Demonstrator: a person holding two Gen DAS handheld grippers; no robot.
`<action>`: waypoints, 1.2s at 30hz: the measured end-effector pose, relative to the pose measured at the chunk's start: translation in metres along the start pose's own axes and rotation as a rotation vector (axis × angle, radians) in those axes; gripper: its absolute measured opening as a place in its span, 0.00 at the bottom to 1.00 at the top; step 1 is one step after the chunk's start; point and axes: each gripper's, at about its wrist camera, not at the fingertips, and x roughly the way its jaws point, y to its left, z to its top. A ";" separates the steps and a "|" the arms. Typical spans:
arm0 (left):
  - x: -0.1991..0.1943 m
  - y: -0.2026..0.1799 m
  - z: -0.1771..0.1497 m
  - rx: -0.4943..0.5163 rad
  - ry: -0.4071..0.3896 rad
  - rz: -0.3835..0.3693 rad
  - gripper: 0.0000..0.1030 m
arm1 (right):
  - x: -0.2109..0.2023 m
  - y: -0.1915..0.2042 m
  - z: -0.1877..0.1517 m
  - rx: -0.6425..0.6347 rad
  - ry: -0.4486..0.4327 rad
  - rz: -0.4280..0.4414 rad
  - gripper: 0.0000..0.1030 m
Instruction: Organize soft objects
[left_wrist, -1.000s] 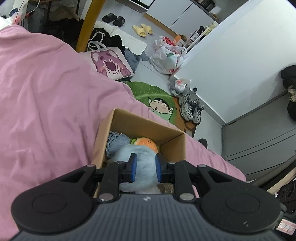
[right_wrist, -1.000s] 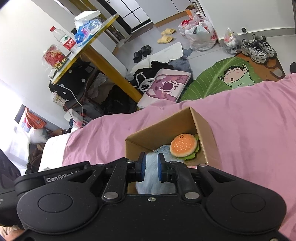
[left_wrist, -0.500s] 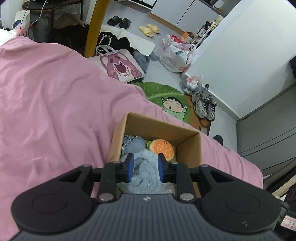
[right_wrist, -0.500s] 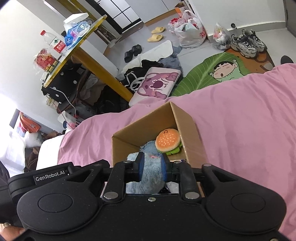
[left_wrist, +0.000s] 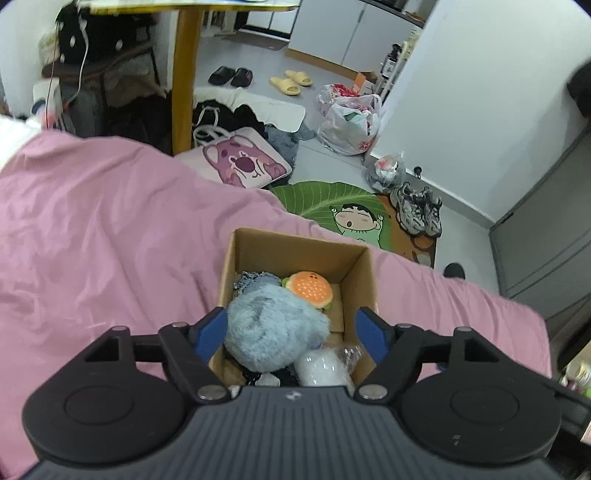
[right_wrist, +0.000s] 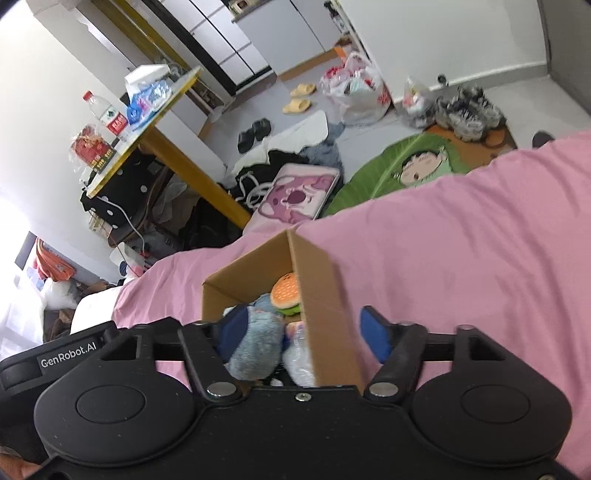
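— Pink bedding (left_wrist: 110, 236) covers the bed and fills most of both views; what lies past its far edge?

— Grey floor, with a green leaf-shaped cartoon rug (left_wrist: 332, 201), a pink bear cushion (left_wrist: 243, 166), grey sneakers (left_wrist: 417, 212), a white plastic bag (left_wrist: 347, 127) and yellow slippers (left_wrist: 291, 79). At far left stands a yellow-legged table (right_wrist: 155, 110) carrying a water bottle (right_wrist: 107, 118).

— And on the bed itself?

— An open cardboard box (left_wrist: 295, 247) sits on the bedding, just ahead of both cameras. Inside, a fluffy blue plush (left_wrist: 273, 328) lies on top at the near left, with a burger plush (left_wrist: 308, 290) touching its far right side. A darker blue knitted item (left_wrist: 251, 280) shows at the far left, and a white soft item (left_wrist: 321, 367) sits near right beside some crinkled clear plastic.

— How does the left hand-held gripper (left_wrist: 293, 332) stand?

— Spread wide above the near end of the box, gripping nothing. Its left blue pad sits against the blue plush; the right pad is clear of it, over the box's right wall.

— The right hand-held gripper (right_wrist: 303, 332)?

— Also spread wide and gripping nothing. In its view the box's right wall rises between the fingers, the left pad just beside the blue plush, the right pad over the pink bedding outside the box.
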 end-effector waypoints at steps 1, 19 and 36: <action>-0.003 -0.005 -0.003 0.014 -0.004 0.008 0.76 | -0.005 -0.003 0.000 -0.010 -0.009 -0.004 0.77; -0.038 -0.074 -0.041 0.075 -0.051 0.023 0.95 | -0.073 -0.058 0.002 -0.098 -0.092 -0.027 0.96; -0.074 -0.094 -0.079 0.111 -0.142 0.013 1.00 | -0.137 -0.084 -0.028 -0.195 -0.178 -0.062 1.00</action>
